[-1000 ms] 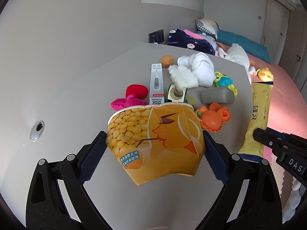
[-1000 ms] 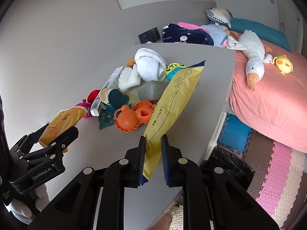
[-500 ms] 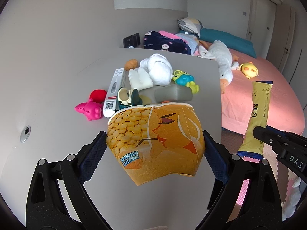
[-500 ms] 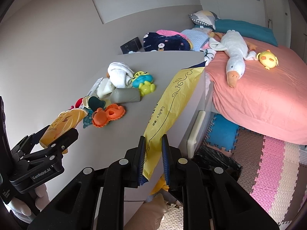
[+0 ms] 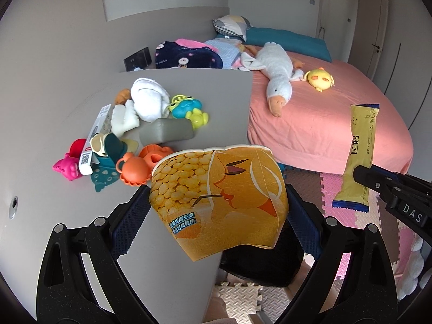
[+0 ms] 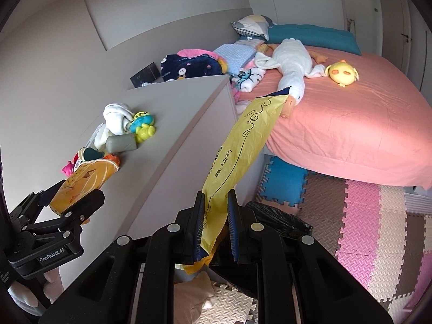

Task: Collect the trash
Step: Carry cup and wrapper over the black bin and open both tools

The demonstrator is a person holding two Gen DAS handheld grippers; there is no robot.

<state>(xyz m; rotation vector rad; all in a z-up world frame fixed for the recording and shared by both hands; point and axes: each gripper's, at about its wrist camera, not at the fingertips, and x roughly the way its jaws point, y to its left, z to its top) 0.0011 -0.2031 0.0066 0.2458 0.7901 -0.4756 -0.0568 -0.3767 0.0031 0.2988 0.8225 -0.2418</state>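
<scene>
the left gripper (image 5: pixel 218 210) is closed on a squashed orange paper cup printed with yellow soybeans (image 5: pixel 218 202), its blue pads pressing the two sides, and the cup is crumpled between them. the right gripper (image 6: pixel 214 226) is clamped on the lower end of a long yellow snack wrapper with blue ends (image 6: pixel 240 148), which stands up and away from the jaws, so most of its length hangs free.

just below and ahead of both tools sits a black bin bag (image 6: pixel 278 218) on the foam floor mats (image 6: pixel 364 216), beside the grey cabinet (image 6: pixel 172 135). i judge the step in hand is to carry both pieces over this bag. to do it well, bring each gripper right above the dark opening before letting go, and lower the wrapper first, because a light, long piece may flutter to the side. the cup can spring out when the pads loosen, so open slowly and low.

further left of the left gripper, toys and a white cloth (image 5: pixel 148 100) lie on the cabinet top; beyond is the pink bed (image 5: pixel 337 108) with a white goose plush (image 5: pixel 275 75).
</scene>
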